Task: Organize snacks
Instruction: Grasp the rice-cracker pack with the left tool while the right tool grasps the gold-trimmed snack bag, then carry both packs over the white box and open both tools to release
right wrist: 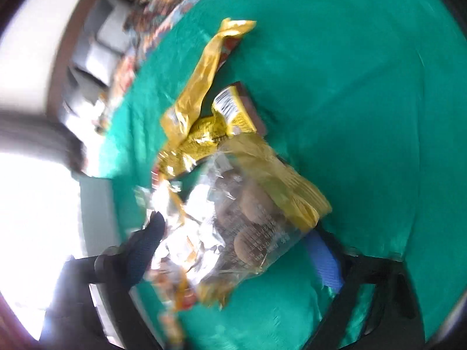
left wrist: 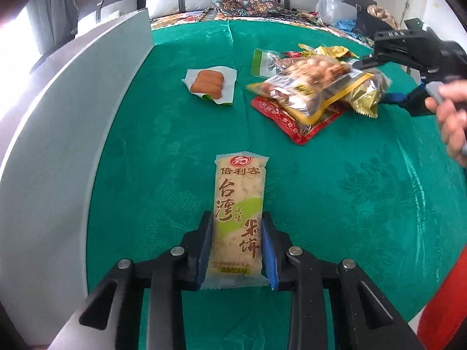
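My left gripper (left wrist: 237, 233) is shut on a pale rice cracker bar (left wrist: 239, 204) with Chinese print, held just above the green tablecloth (left wrist: 175, 151). A pile of snack packs (left wrist: 318, 93) lies at the right. My right gripper (left wrist: 376, 81) reaches into that pile from the right. In the blurred right wrist view its fingers (right wrist: 151, 233) straddle a clear, yellow-edged pack of brown snacks (right wrist: 248, 204); whether they are pressing it is unclear. Gold packs (right wrist: 204, 93) lie beyond it.
A sausage pack on white wrapping (left wrist: 210, 85) lies left of the pile. A grey curved panel (left wrist: 58, 134) borders the table's left side. Cushions, patterned fabric and a plastic bag (left wrist: 329, 5) sit behind the table.
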The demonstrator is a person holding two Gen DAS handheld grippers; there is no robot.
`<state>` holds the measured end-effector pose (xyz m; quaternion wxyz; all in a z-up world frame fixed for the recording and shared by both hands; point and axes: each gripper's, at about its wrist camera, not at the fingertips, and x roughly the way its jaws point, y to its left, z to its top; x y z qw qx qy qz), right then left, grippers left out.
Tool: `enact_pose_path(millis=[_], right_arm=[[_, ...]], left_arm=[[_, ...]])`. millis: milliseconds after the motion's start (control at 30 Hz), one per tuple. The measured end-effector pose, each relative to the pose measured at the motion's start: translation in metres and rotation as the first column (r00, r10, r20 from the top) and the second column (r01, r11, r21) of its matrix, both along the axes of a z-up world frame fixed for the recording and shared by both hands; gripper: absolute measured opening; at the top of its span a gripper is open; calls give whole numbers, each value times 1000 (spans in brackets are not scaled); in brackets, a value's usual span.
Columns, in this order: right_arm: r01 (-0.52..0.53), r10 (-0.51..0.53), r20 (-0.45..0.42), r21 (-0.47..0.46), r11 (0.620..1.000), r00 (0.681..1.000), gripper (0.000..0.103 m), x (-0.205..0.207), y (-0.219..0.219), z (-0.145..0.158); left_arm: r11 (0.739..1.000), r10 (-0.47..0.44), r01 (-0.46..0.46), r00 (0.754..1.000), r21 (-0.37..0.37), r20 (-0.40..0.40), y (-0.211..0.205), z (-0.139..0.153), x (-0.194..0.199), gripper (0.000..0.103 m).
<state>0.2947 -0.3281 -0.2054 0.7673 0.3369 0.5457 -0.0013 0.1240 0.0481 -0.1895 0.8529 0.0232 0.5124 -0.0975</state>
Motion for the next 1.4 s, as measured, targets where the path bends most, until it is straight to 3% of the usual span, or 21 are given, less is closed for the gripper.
enact_pose_path(millis=[33,100,167,233,300,333,433,500,533,667,733,767,900,967,1033,1133,1233,1300,1400], right_arm=[[-67,69,37,-34,997,997,64,2,9,7],[-185,187,32,-52,981,982,62,-3,16,14],[-323,325,-7,-122,938,946,61,-17,16,21],[-397,395,-53,-205,895,917,62,-37,0,29],[-399,387,-98,-287,871,917,68,-49,-16,35],[-350,343,-81,-337,874,936,76,-57,-27,42],[-224,226,-32,-339,914,974,83,-75,-37,48],[-235,227,-66,-376,896,972,85,-77,-23,40],[-262,242,-102,-428,865,965,84,-78,-10,34],[-301,226,-206,-509,806,952,84,-89,-1,4],[-283,230,-168,-480,830,959,79,-101,-7,-4],[-277,242,-135,-476,835,961,69,-110,-10,2],[-243,262,2,-374,895,965,65,-133,-7,38],[-252,285,71,-302,919,956,65,-136,9,63],[-316,358,169,-233,920,918,65,-132,49,99],[-430,464,293,-176,885,836,65,-124,125,146],[-580,555,403,-71,812,728,65,-107,228,186],[-638,588,432,-38,769,684,67,-100,276,198],[-700,615,459,21,714,641,76,-93,345,199]], left_arm=[[1000,5,-5,1000,-24,-4,4,0,-1,30],[998,13,-13,1000,-54,-5,8,0,-3,30],[995,26,-27,1000,-91,-8,12,0,-3,30],[991,43,-44,999,-125,-10,15,0,-2,30],[985,61,-62,998,-162,-14,19,-1,-1,30],[981,70,-72,997,-178,-16,21,-2,-1,30],[980,85,-85,996,-179,-9,21,-2,-4,30],[983,81,-81,997,-167,-4,19,-2,-7,30],[982,82,-81,997,-168,-2,19,-2,-9,30],[969,109,-110,994,-221,-14,30,-2,-18,30],[959,123,-122,992,-256,-11,36,2,-21,30],[952,132,-127,991,-280,-4,38,8,-23,30],[912,160,-135,987,-387,33,50,40,-29,30],[880,190,-142,980,-453,62,66,66,-30,30],[862,230,-154,968,-483,101,89,93,-31,30],[863,313,-205,935,-462,169,143,136,-32,30],[876,393,-299,898,-379,200,199,152,-31,30],[875,445,-379,874,-301,195,228,153,-28,34],[846,532,-511,827,-152,181,270,142,-20,85]])
